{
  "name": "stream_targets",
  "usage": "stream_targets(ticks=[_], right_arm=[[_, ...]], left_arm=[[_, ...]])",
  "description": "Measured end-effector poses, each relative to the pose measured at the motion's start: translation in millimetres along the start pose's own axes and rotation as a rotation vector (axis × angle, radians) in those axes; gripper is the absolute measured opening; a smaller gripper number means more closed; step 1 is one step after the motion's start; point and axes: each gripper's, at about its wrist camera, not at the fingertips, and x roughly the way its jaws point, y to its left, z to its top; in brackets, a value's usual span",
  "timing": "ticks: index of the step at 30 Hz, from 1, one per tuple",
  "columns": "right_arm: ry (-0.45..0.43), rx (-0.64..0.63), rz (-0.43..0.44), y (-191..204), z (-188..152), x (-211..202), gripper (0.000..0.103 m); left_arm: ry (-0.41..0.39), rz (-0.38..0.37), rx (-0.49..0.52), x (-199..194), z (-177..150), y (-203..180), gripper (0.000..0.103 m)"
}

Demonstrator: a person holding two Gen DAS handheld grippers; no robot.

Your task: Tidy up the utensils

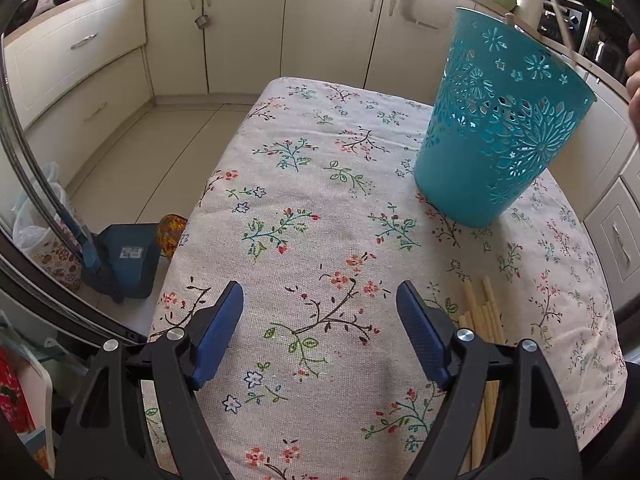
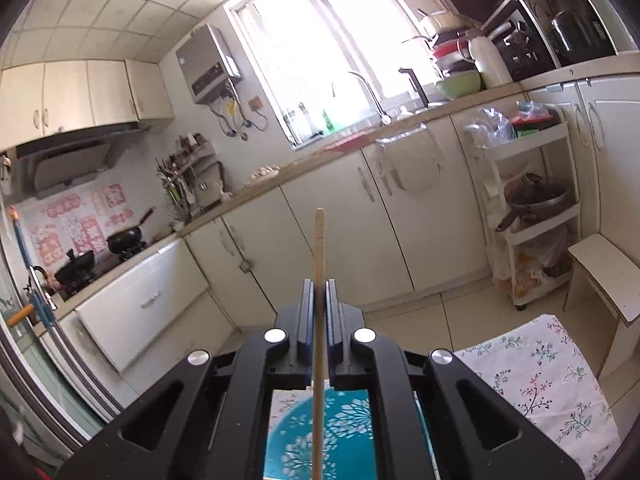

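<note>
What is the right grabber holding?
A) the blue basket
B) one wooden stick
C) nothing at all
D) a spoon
B: in the right wrist view the right gripper is shut on a single wooden chopstick, which pokes out past its fingertips, with the teal basket showing below it.

Left tool (image 1: 320, 304) agape, right tool (image 2: 319, 286) clamped
</note>
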Motion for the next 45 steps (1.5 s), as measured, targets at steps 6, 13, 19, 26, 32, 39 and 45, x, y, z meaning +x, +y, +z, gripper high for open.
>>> stream_targets(ticks=[6, 13, 19, 26, 32, 39, 45], right_arm=[[0.092, -0.032, -0.005, -6, -18, 2, 0.007], [0.078, -0.059, 0.019, -2, -24, -52, 0.023], [0.281, -0.1, -0.007, -4, -93, -112, 0.023], [0.62, -0.097, -0.043, -21, -193, -81, 0.017], [0.672, -0.141, -0.062, -11, -209, -58, 0.016], [0.664, -0.131, -0.061, -18, -211, -64, 0.013], [0.647, -0.035, -0.03, -35, -209, -72, 0.013]], left_arm=[[0.008, -0.004, -0.002, 5, 0, -2, 0.075], [0.001, 0.0, -0.012, -4, -3, -2, 0.079], [0.0, -0.008, -0.021, -17, -11, -1, 0.081], [0.034, -0.015, -0.017, -27, -29, -3, 0.081], [0.039, -0.018, -0.008, -36, -37, -8, 0.082], [0.059, -0.034, 0.029, -31, -38, -25, 0.083], [0.074, -0.04, 0.071, -23, -38, -45, 0.083]])
